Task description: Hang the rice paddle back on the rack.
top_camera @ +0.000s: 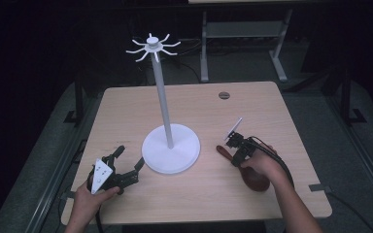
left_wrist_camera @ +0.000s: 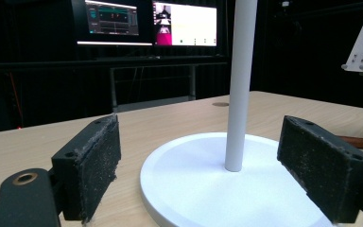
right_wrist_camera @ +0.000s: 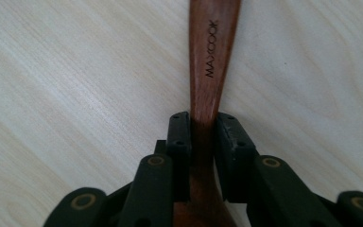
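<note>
Near edge, left: left claw (top_camera: 128, 164) rests low on the tabletop (top_camera: 126, 104), jaws spread wide, nothing between them, just beside the round base of the white hook stand (top_camera: 170, 148).

Near edge, right: right claw (top_camera: 234, 154) points down onto a dark wooden spoon (right_wrist_camera: 213, 56) lying flat on the tabletop. Jaws narrow, set against both sides of the handle, which is stamped MAXCOOK. Bowl end lies under the person's hand.

Farther back: stand's pole rises from the tabletop's middle, hooks fanned out at top.
</note>
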The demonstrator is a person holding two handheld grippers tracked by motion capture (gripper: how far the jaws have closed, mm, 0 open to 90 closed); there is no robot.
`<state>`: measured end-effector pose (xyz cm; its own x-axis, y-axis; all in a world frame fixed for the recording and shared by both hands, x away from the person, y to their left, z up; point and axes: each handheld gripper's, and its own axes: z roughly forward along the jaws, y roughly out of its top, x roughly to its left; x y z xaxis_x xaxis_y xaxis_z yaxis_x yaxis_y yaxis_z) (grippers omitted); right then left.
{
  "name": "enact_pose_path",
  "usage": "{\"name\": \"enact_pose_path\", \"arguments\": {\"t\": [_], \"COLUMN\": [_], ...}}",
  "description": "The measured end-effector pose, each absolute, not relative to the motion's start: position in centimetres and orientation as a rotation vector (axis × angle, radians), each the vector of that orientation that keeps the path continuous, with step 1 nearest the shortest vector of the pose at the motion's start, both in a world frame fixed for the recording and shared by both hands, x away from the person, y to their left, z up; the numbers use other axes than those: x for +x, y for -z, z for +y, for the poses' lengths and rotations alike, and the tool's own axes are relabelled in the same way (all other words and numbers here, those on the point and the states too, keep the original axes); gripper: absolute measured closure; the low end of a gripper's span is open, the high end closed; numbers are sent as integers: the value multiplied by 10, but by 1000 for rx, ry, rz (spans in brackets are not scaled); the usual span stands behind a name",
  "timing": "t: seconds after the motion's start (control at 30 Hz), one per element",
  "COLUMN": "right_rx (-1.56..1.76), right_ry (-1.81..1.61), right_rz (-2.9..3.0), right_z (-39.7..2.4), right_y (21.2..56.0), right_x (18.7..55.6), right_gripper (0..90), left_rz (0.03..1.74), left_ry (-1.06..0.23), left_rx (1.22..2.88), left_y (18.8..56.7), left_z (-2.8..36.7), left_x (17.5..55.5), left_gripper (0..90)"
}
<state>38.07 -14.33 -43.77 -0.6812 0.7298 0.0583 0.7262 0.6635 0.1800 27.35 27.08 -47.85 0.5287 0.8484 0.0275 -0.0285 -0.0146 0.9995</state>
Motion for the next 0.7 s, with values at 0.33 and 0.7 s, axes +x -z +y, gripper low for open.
{"name": "enact_pose_path", "arguments": {"t": [0.33,0.7], "right_rx": [1253,1236], "right_ry": [-351,-624], "right_rz": [2851,2798], "right_z": [-148,-168], "right_y": [438,425], "right_x": [381,377], "right_gripper": [781,781], "left_rz": [762,765], "left_ry": [-816,-816], "left_rx": [1422,1421], "left_y": [478,478], "left_z": [271,271], "left_x": [274,274], "left_gripper": [137,136]}}
